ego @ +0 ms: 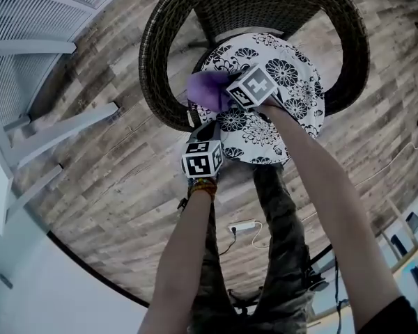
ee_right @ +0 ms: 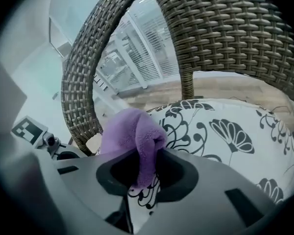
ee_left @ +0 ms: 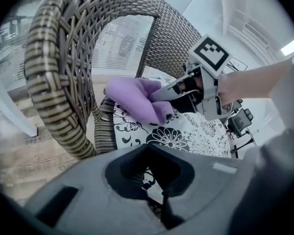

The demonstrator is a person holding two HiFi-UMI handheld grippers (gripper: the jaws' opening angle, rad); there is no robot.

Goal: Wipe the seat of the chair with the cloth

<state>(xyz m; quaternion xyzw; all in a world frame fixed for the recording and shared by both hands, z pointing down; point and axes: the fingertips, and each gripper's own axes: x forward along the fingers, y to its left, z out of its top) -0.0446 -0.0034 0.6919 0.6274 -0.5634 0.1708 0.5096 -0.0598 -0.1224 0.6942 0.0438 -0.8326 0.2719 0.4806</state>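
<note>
Two grippers over a wicker chair's floral seat, seen from above

The right gripper (ego: 226,97) meets a purple cloth (ego: 206,88) at the 10 o'clock edge of the black-and-white flowered seat cushion (ego: 292,99), inside the round wicker chair (ego: 152,82). The left gripper (ego: 203,134) hangs at the cushion's 8 o'clock edge. Camouflage trousers (ego: 279,207) and a white power strip (ego: 242,225) show on the plank floor (ego: 104,179) toward 6 o'clock.
</note>
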